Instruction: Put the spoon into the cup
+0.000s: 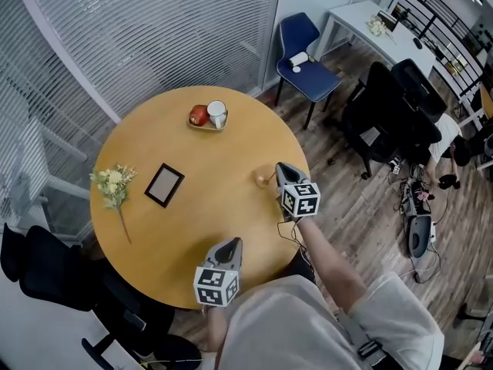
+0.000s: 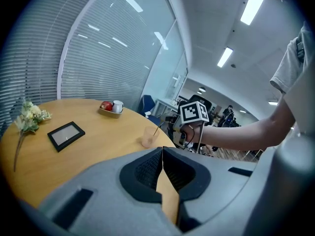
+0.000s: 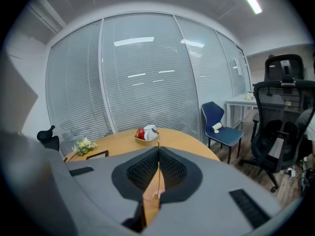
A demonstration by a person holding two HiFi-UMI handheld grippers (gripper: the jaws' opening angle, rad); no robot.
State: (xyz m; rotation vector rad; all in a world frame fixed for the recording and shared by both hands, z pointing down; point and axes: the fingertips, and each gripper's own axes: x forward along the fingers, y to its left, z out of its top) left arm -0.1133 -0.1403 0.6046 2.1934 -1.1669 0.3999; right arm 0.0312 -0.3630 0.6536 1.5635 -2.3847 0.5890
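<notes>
2 grippers, both pressed together: left gripper (image 1: 230, 244) empty at 6 o'clock, right gripper (image 1: 282, 169) pinching spoon (image 3: 158, 161) stem, upright, tip seemingly down in cup (image 1: 264, 178) at table (image 1: 162, 233) 3 o'clock edge. Probably light, stiff, thin, slippery; best pinched mid-stem.

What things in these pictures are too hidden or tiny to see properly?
The spoon: in the right gripper view only its thin handle shows; the right gripper, shut on it, hides the scoop end.
The cup: in the head view, too small to see inside.
The picture frame: in the head view, too small to tell what it holds.
</notes>
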